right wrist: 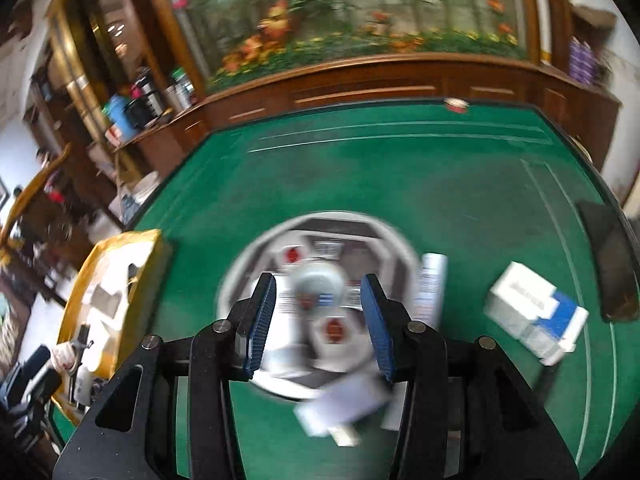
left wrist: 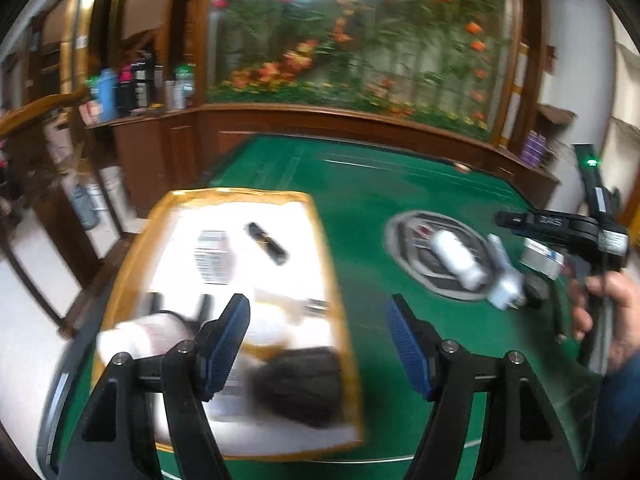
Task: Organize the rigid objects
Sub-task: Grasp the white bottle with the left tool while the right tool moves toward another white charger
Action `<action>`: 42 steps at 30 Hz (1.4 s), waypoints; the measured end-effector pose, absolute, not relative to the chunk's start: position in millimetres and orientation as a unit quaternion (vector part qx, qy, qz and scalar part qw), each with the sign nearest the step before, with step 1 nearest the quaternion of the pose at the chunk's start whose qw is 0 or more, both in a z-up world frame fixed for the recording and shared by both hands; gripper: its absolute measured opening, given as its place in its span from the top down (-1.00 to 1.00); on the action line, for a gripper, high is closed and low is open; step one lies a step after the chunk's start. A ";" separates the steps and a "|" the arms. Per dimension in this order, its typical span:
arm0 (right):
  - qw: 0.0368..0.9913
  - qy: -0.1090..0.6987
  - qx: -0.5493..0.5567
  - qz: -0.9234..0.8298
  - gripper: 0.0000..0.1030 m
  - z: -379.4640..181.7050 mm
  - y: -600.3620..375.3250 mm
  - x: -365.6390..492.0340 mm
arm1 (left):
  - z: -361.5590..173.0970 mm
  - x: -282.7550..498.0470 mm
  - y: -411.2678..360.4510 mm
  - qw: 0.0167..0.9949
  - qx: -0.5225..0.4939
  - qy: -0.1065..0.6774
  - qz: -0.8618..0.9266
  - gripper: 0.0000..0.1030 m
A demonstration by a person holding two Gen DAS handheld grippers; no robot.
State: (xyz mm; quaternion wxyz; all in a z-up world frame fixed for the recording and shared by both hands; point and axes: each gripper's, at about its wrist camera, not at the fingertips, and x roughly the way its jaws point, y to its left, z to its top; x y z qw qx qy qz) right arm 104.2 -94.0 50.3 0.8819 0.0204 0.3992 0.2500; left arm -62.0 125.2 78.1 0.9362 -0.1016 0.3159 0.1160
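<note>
The yellow-rimmed tray at the table's left edge already holds several items. A white bottle, tube and blue-and-white box, probably more, remain mid-table. Left gripper gapes empty; right gripper, part-open, grips nothing.

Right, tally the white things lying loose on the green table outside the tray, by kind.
Bottle: 1
Tube: 1
Boxes: 2, the white and blue box and a blurred white box, its kind judged by shape only
Total: 4
</note>
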 end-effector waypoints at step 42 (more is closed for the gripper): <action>0.826 0.407 -0.074 0.384 0.14 14.2 -107.5 50.1 | 27.9 35.0 60.0 0.880 -0.137 0.453 0.022 0.28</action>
